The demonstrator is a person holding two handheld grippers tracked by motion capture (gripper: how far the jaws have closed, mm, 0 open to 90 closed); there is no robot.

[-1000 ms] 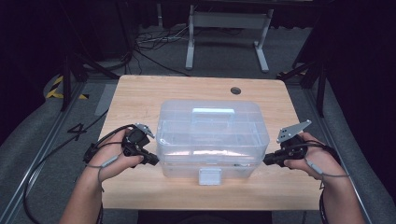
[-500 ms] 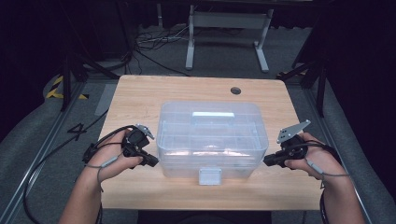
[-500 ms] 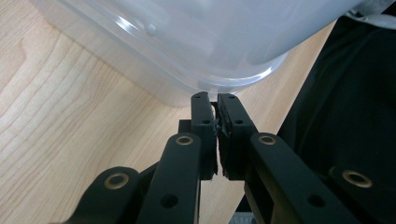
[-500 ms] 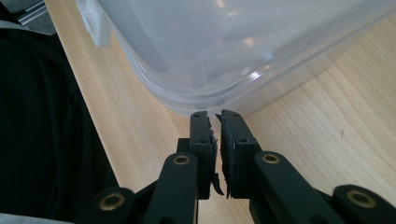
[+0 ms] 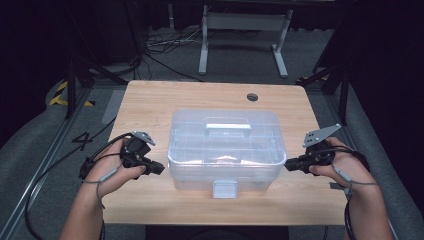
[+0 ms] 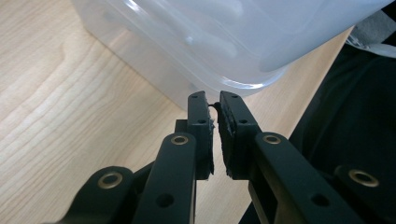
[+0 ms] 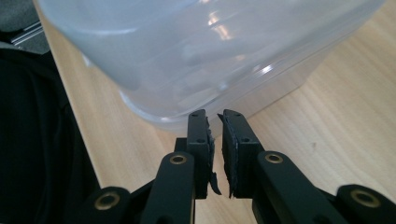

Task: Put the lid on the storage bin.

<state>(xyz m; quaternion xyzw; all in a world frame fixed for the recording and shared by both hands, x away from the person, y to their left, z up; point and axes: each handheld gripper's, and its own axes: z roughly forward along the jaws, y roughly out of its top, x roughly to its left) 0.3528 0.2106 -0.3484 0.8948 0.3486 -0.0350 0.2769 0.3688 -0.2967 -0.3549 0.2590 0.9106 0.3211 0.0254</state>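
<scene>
A clear plastic storage box [image 5: 225,150] with a lid handle [image 5: 227,127] and a front latch [image 5: 224,188] stands in the middle of the wooden table [image 5: 165,100]. My left gripper [image 5: 159,169] lies level at the box's left side, tips just short of its lower corner [image 6: 224,79]. Its jaws have just been opening, and a narrow slit shows at the left gripper [image 6: 212,100] with nothing in it. My right gripper [image 5: 289,164] points at the box's right side. The right gripper [image 7: 214,116] is likewise slightly parted and empty, close to the box wall [image 7: 187,51].
A small round hole [image 5: 252,97] sits in the tabletop at the back right. A metal stand [image 5: 240,30] and cables lie on the floor beyond the table. Bare wood runs behind the box and along both its sides.
</scene>
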